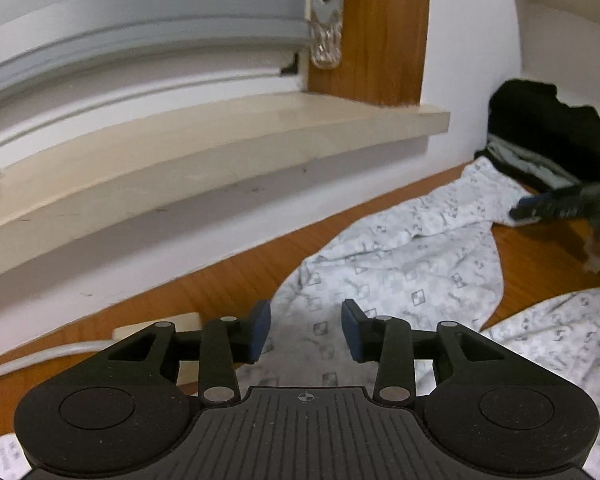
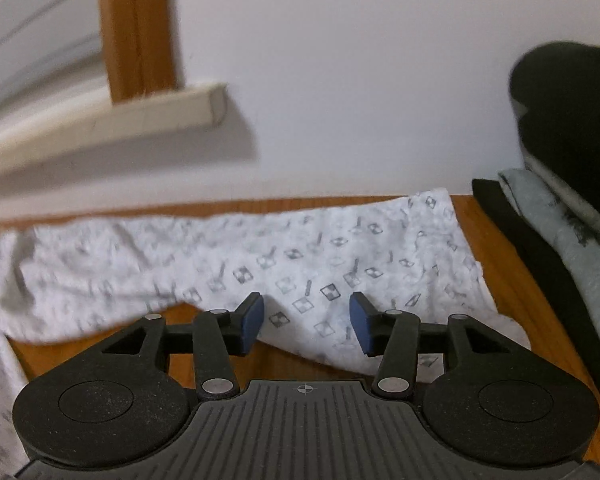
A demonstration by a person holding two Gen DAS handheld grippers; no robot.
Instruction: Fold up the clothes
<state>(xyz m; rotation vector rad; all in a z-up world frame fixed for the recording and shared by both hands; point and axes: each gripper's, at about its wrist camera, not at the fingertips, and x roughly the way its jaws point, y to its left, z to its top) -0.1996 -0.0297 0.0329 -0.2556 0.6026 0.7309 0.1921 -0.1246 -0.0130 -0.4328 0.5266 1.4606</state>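
A white garment with a grey diamond print (image 1: 400,264) lies spread on the wooden table (image 1: 228,276), one long part stretching toward the wall. My left gripper (image 1: 306,330) is open just above its near end, nothing between the blue pads. In the right wrist view the same garment (image 2: 300,256) lies across the table (image 2: 496,232). My right gripper (image 2: 306,322) is open over its lower edge, empty. The right gripper also shows at the far right of the left wrist view (image 1: 556,204), over the garment's far end.
A stack of folded dark and grey clothes (image 2: 560,200) sits against the wall at the right. A beige window sill (image 1: 220,148) juts out above the table's back edge. A white cable and socket box (image 1: 156,328) lie by my left gripper.
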